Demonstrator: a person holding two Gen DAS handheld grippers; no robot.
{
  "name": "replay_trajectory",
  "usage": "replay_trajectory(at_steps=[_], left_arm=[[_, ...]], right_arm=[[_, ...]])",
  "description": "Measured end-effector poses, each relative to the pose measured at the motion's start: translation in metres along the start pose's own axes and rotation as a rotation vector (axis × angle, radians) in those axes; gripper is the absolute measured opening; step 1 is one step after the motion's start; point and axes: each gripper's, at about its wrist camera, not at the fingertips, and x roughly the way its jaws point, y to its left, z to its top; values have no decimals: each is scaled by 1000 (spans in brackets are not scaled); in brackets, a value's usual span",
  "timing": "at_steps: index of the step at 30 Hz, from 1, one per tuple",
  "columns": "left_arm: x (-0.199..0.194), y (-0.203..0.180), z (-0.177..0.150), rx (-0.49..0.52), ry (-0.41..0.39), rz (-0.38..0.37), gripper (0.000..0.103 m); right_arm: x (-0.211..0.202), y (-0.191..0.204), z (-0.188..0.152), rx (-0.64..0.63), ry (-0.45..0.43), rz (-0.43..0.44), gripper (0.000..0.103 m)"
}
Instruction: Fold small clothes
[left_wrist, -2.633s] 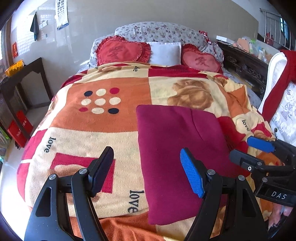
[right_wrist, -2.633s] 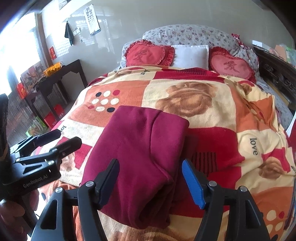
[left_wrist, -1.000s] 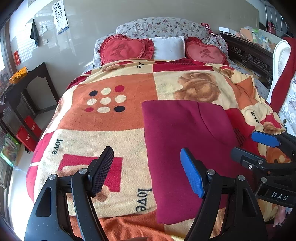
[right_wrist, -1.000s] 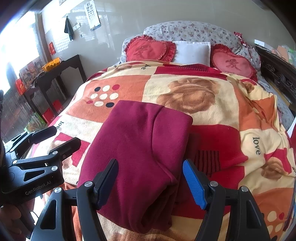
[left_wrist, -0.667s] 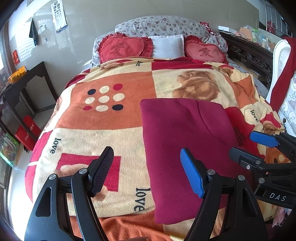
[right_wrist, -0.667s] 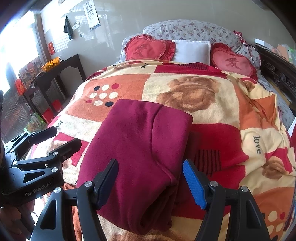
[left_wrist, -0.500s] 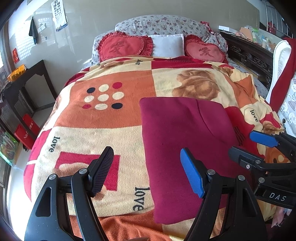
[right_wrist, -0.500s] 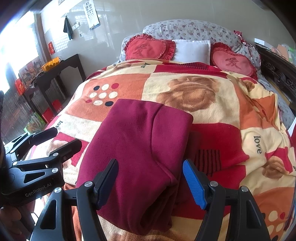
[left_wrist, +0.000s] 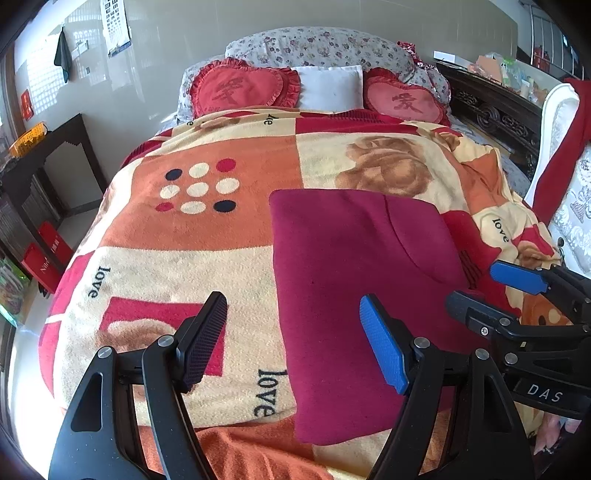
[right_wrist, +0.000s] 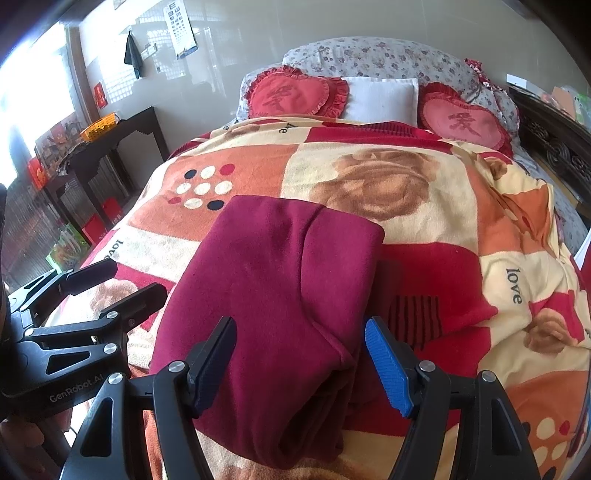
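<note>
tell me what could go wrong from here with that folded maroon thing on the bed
The maroon garment lies near the blanket's front edge, so a nudge might slide it off. Both the left tool and right tool are open above it; closing low could pinch the blanket too. Its loose right-hand layers may unfold if lifted.

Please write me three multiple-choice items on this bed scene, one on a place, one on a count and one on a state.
1. Where does the folded maroon garment lie?
A. on the patterned blanket
B. on the dark side table
C. on the white pillow

2. How many red heart-shaped cushions lean at the head of the bed?
A. one
B. two
C. four

3. How do the jaws of the right gripper stand?
A. clamped on the garment
B. clamped on the blanket
C. open, holding nothing

Answers: 1 A, the garment rests flat on the blanket; 2 B, one cushion shows on each side of the white pillow; 3 C, the fingers stand apart above the cloth.
</note>
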Motion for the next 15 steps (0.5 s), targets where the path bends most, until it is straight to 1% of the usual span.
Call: replay_trajectory(at_steps=[9, 13, 15], left_arm=[[3, -1, -2, -10, 7, -15, 75], [7, 4, -3, -29, -6, -27, 75], [10, 7, -2, -35, 1, -25, 75]], right_arm=[[4, 1, -1, 3, 12, 0, 70], [8, 1, -1, 7, 19, -1, 70], [10, -2, -2, 11, 24, -4, 70]])
